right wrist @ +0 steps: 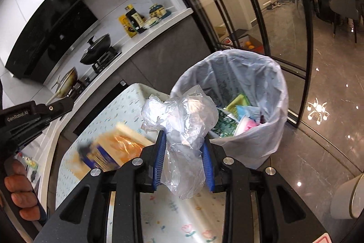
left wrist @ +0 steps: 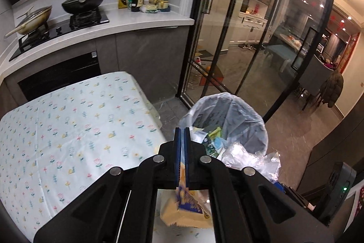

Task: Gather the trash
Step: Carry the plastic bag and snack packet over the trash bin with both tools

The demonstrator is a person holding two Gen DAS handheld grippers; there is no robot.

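Judging from the left wrist view: mostly done. Tablecloth-covered table [left wrist: 68, 129] shows no loose trash; lined trash bin [left wrist: 257, 113] just off its far right corner already holds wrappers. Left gripper [left wrist: 182, 131] has its jaws pinched nearly together on a yellow-and-blue snack wrapper [left wrist: 188, 208], which hangs below the fingers, over the table's right edge, near the bin but not over it.

Right wrist view: right gripper [right wrist: 184, 136] is narrowed around a crumpled clear plastic bag [right wrist: 182, 120]; it bulges above the pads [right wrist: 160, 152] and trails beneath. Bin rim sits just beyond the bag. Left: drop both.
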